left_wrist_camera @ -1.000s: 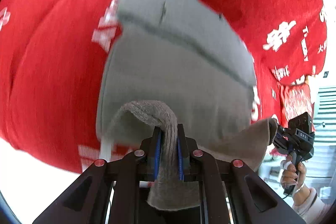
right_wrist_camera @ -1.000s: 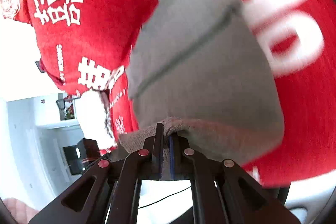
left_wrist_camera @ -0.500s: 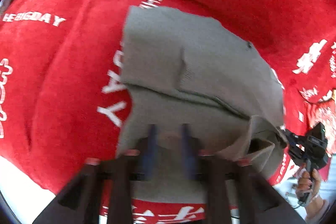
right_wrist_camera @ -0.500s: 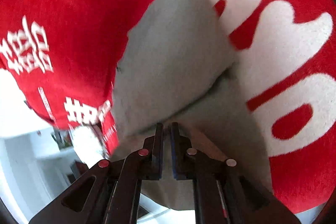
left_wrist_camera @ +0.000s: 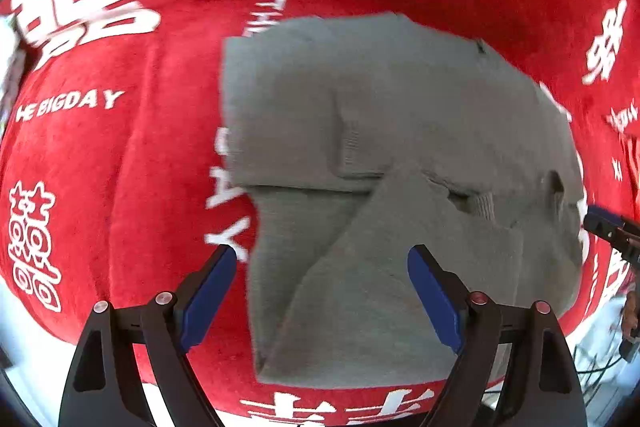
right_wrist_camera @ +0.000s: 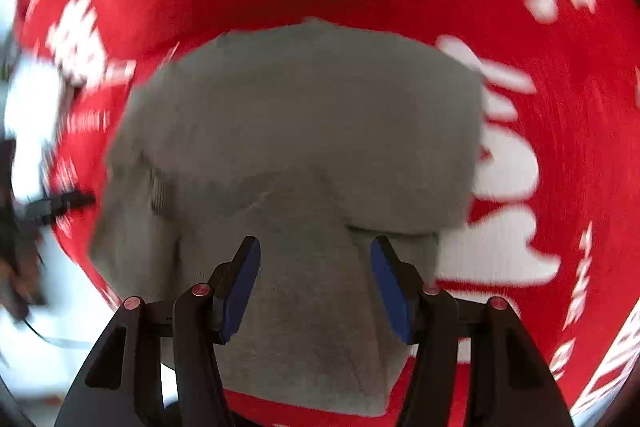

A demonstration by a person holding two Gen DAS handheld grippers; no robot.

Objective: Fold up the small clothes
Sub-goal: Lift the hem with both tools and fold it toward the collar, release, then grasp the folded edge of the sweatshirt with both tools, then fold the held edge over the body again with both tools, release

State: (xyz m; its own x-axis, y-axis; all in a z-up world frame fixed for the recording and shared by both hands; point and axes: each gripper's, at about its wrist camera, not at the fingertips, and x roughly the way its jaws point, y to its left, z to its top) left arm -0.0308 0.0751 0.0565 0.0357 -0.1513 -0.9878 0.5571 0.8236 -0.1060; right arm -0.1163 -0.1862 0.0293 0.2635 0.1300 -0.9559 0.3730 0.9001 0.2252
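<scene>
Here the left gripper hangs with jaws spread wide, clasping nothing, above the grey garment; the right gripper likewise gapes, its blue pads empty; the garment lies folded on the red blanket, a flap turned over toward 6 o'clock; the right view is blurred, the blanket's white lettering at 3 o'clock unreadable.

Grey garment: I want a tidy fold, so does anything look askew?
The grey garment on the red cloth isn't square: a flap crosses diagonally, and its right edge is bunched. Both grippers' jaws are open.
</scene>
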